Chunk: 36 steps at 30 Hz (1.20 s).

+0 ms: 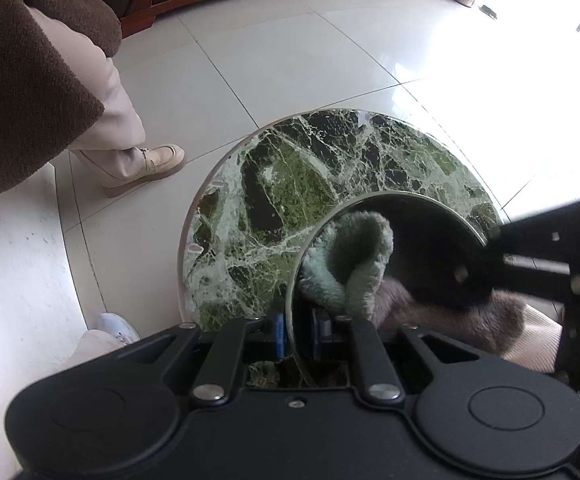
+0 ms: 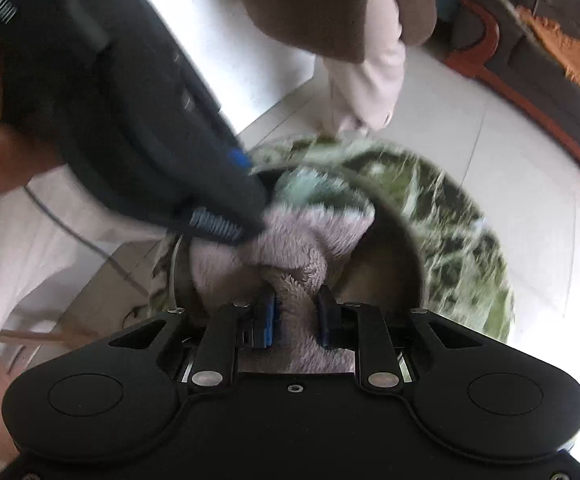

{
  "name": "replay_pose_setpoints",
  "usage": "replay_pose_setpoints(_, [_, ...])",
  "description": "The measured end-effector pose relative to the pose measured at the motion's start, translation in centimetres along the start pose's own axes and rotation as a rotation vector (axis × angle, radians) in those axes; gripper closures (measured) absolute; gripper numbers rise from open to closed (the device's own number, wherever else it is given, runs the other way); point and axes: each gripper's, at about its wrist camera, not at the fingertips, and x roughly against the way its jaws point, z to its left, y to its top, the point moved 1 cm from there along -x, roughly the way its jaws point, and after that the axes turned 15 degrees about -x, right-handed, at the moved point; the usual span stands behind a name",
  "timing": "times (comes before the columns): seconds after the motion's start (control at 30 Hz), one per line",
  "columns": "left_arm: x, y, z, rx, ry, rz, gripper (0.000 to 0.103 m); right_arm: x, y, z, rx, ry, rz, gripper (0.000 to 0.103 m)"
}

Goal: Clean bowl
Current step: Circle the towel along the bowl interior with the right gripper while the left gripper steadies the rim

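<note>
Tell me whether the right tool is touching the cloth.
Touching. The right wrist view shows the right tool with both blue pads pinched on a fold of the fluffy cloth, inside the bowl.

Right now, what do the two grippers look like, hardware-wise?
Both are matte black. The left gripper and right gripper each have a wide body with two round raised discs, two link bars with silver rivets, and blue pads on the fingers. The right wrist view also shows a ribbed, spring-like part and a thin grey cable by the left gripper.

Green marble table [image 1: 290, 184] — white tiled floor [image 1: 218, 80], beige shoe [image 1: 150, 168].
</note>
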Motion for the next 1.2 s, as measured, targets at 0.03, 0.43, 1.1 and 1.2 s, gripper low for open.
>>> replay_pose_setpoints(0.03, [0.0,0.0,0.0,0.0,0.0,0.0,0.091,0.0,0.2,-0.2,-0.001,-0.017,-0.01,0.083])
replay_pose_setpoints(0.43, [0.0,-0.1,0.2,0.002,-0.005,0.005,0.091,-0.1,0.3,0.0,0.005,-0.002,-0.002,0.083])
replay_pose_setpoints(1.1, [0.1,-0.4,0.6,0.022,-0.018,0.015,0.091,0.1,-0.2,0.2,-0.002,0.005,-0.015,0.083])
replay_pose_setpoints(1.2, [0.0,-0.3,0.5,0.023,-0.016,0.012,0.091,0.0,-0.1,0.1,-0.004,0.005,-0.022,0.083])
